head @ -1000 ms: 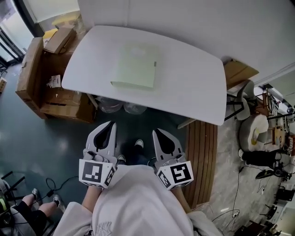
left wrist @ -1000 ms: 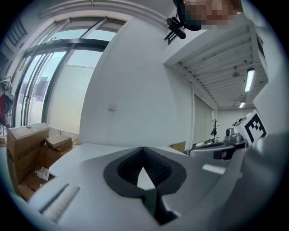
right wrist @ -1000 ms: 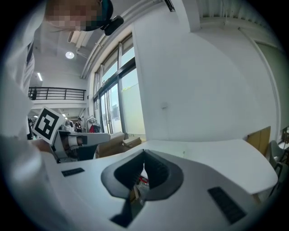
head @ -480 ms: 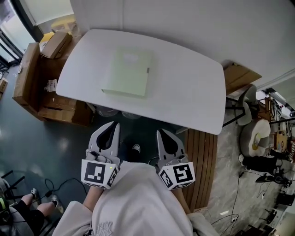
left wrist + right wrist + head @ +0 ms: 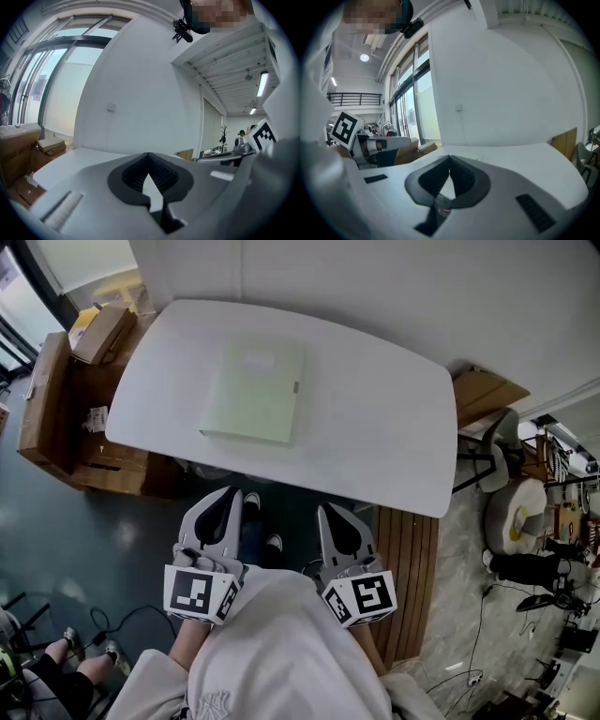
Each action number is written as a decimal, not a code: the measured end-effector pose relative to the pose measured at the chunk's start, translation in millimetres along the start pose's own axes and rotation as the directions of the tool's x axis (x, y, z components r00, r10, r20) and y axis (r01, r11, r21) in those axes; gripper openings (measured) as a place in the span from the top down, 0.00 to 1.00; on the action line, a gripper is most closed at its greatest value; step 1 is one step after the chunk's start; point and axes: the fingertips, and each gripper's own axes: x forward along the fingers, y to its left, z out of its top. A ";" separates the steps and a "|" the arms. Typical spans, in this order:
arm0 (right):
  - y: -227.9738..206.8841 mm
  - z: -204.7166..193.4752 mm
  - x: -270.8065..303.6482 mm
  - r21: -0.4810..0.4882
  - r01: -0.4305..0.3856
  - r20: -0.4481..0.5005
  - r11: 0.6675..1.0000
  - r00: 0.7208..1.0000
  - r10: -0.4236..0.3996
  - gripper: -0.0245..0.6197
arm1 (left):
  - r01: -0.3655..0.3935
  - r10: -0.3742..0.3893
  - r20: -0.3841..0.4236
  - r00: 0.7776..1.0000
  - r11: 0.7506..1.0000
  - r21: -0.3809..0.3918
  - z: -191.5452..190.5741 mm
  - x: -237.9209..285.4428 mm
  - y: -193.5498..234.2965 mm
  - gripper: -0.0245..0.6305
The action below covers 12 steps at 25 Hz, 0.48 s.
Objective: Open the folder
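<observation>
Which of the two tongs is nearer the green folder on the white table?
The left tongs: they sit almost straight below the folder in the head view, while the right tongs are off to its right, farther away.

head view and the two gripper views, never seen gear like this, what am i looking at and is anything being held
No robot here: a person faces a white rounded table and holds a two-jaw tool in each hand, the left hand-held gripper and the right hand-held gripper. The black-and-white marker cubes are part of them. The head view comes from a camera on the person's head, looking down. Each gripper view comes from a camera riding on that tool, looking along its jaws. On the table lies a closed pale green flat folder, untouched. Both pairs of jaws are shut and hold nothing.
</observation>
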 end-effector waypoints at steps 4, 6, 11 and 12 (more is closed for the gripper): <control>-1.4 -1.9 16.1 0.008 0.007 -0.016 1.000 1.000 -0.007 0.95 | 0.011 -0.011 -0.013 1.000 1.000 -0.013 -2.5 11.9 10.8 0.95; -2.2 -0.4 28.2 0.009 0.012 -0.023 1.000 1.000 -0.011 0.95 | 0.015 -0.016 -0.020 1.000 1.000 -0.020 -2.5 20.2 19.9 0.95; -6.7 11.6 66.4 0.014 0.035 -0.032 0.999 0.999 -0.035 0.95 | 0.039 -0.041 -0.045 0.998 0.998 -0.040 2.6 50.9 49.5 0.95; -8.0 14.5 74.0 0.013 0.041 -0.033 0.999 0.999 -0.041 0.95 | 0.047 -0.049 -0.049 0.998 0.998 -0.042 3.8 57.5 55.1 0.95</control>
